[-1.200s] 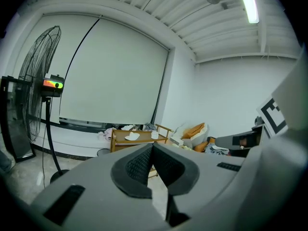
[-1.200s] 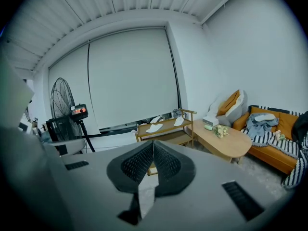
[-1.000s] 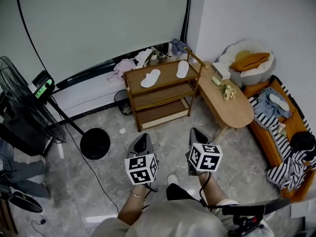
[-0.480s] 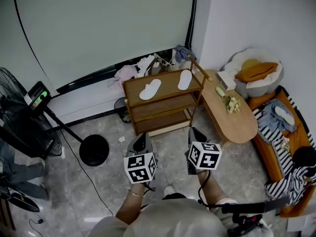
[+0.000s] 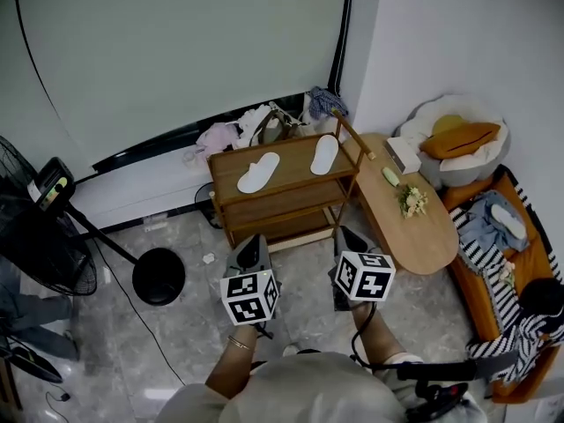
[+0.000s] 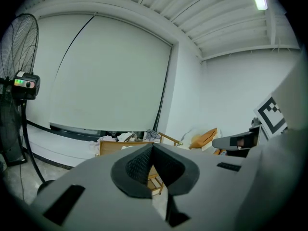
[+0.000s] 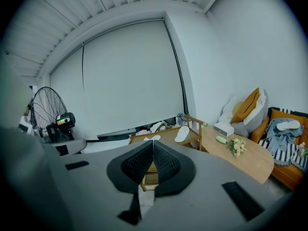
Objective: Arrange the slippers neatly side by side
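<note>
Two white slippers lie apart on the top of a wooden shelf rack (image 5: 291, 188): the left slipper (image 5: 258, 172) slanted, the right slipper (image 5: 324, 153) near the right end. In the right gripper view the right slipper (image 7: 182, 133) shows past the jaws. My left gripper (image 5: 250, 251) and right gripper (image 5: 349, 241) hang side by side over the floor, short of the rack, both shut with nothing between the pads. In their own views the left gripper (image 6: 152, 149) and right gripper (image 7: 152, 143) point toward the rack.
An oval wooden table (image 5: 401, 205) with flowers and a box stands right of the rack. A standing fan (image 5: 53, 227) with a round base (image 5: 159, 277) is at the left. An orange couch (image 5: 507, 263) with clothes lies at the right. Laundry is piled behind the rack.
Both grippers have moved forward toward the rack, staying shut. The rack and slippers appear closer to the grippers.
</note>
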